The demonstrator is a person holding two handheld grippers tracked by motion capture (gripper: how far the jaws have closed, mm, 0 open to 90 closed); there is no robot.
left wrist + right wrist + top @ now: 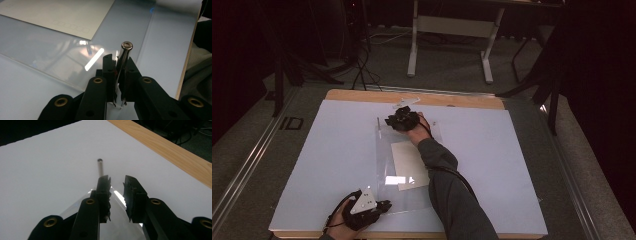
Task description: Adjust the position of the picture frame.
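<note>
A clear plastic sheet point(384, 160) lies on the white table cover, with a cream paper point(409, 157) on or under it. At the sheet's near left corner my left gripper point(384, 205) is shut on a short upright metal pin point(125, 53), whose shiny top sticks out past the gripper point(119, 62) jaws. At the sheet's far left corner my right gripper point(393, 121) stands open, jaws apart with nothing between them. A second thin metal pin point(100, 167) rises just beyond the left jaw of that gripper point(117, 182); it shows as a thin post point(378, 121) in the high view.
The white cover point(337, 165) spans most of the wooden table point(462, 101). Small white pieces point(404, 103) lie at the table's far edge. A white desk frame point(449, 30) stands on the floor behind. My right forearm point(447, 185) crosses the sheet's right side.
</note>
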